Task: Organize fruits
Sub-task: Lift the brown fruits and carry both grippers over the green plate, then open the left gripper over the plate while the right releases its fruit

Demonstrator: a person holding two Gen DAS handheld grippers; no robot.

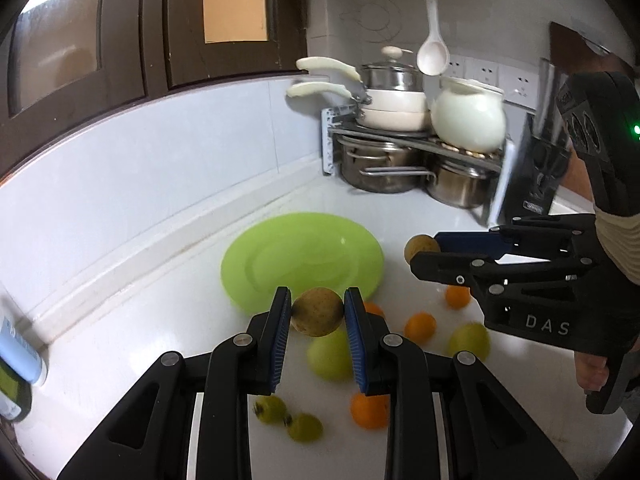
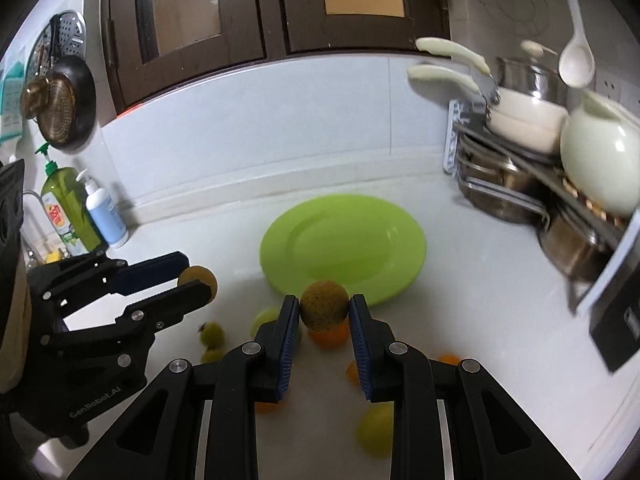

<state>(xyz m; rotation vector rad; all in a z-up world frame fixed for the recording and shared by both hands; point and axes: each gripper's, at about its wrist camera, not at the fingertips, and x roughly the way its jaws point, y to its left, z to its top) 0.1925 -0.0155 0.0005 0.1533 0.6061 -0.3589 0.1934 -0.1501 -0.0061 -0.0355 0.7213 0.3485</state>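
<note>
Fruit sorting barely begun: green plate (image 1: 256, 256) bare, left tongs (image 1: 317, 312) and right tongs (image 2: 324, 312) each pinching a brown fruit (image 1: 316, 314), oranges (image 1: 420, 326) left on tabletop (image 1: 140, 320)

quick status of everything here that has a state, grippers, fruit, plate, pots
left gripper: shut on a brown fruit, lifted
right gripper: shut on a second brown fruit, lifted
green plate: empty
oranges: loose on the counter
green fruits: loose on the counter
steel pot: lid on
</note>
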